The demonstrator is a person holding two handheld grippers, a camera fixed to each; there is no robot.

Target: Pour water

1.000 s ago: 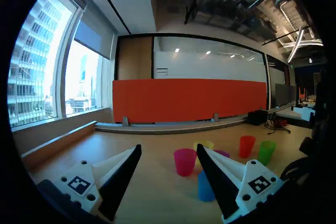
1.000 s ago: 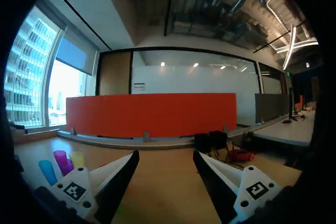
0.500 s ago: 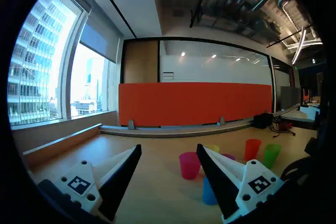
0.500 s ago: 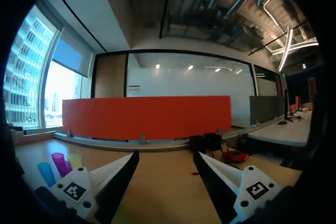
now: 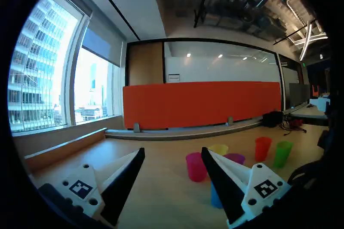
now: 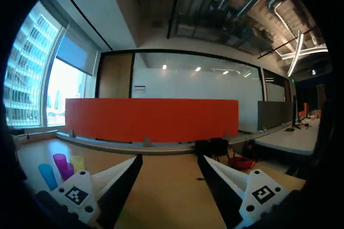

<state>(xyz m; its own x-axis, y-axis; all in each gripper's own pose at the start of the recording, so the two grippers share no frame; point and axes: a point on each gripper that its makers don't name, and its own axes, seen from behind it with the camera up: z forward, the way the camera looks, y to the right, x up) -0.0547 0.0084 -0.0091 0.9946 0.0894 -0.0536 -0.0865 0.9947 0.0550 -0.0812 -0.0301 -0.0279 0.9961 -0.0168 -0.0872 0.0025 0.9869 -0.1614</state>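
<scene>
Several coloured plastic cups stand on the wooden table. In the left gripper view a pink cup (image 5: pixel 196 166) is nearest the middle, with a yellow cup (image 5: pixel 219 149) and a purple cup (image 5: pixel 235 158) behind it, a red cup (image 5: pixel 262 148) and a green cup (image 5: pixel 283 154) to the right, and a blue cup (image 5: pixel 214 195) partly hidden behind the right finger. My left gripper (image 5: pixel 172 162) is open above the table, short of the cups. My right gripper (image 6: pixel 170 164) is open over bare table; a blue cup (image 6: pixel 47 176), pink cup (image 6: pixel 60 163) and yellow cup (image 6: pixel 78 163) stand at its far left.
An orange partition (image 5: pixel 202 103) runs along the table's far edge. Large windows (image 5: pixel 38 78) line the left side. A black bag (image 6: pixel 211 147) and cables sit at the far right of the table, with more desks (image 6: pixel 292 136) beyond.
Both views have shifted slightly; in the left gripper view the cups have drifted a little to the right. Both grippers stay open.
</scene>
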